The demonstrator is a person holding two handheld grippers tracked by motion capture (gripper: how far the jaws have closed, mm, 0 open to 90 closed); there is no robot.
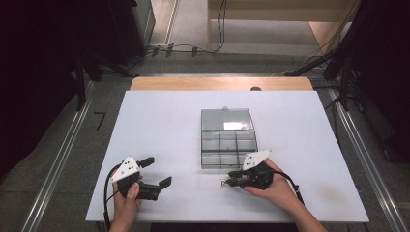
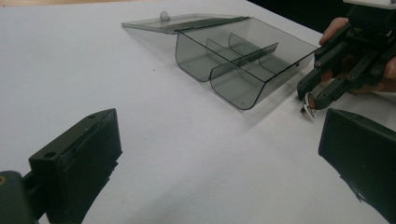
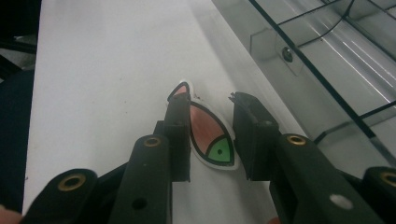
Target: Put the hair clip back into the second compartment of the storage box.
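A small leaf-shaped flat piece [image 3: 205, 128], pink with a green corner and a black outline, lies on the white table [image 1: 159, 121]. My right gripper [image 3: 211, 100] is narrowly open with a jaw on either side of it, low over the table. In the high view the piece [image 1: 223, 182] is at the tips of the right gripper [image 1: 229, 178], just in front of a clear smoky compartment box [image 1: 227, 145] with its lid laid open. My left gripper [image 1: 157, 171] is wide open and holds nothing, at the front left. It looks towards the box [image 2: 243, 65] and the right gripper [image 2: 310, 93].
The box has several compartments, and its lid [image 1: 227, 119] lies flat behind it. A wooden strip [image 1: 222, 83] runs along the table's far edge. Cables and dark stands lie on the floor beyond the table.
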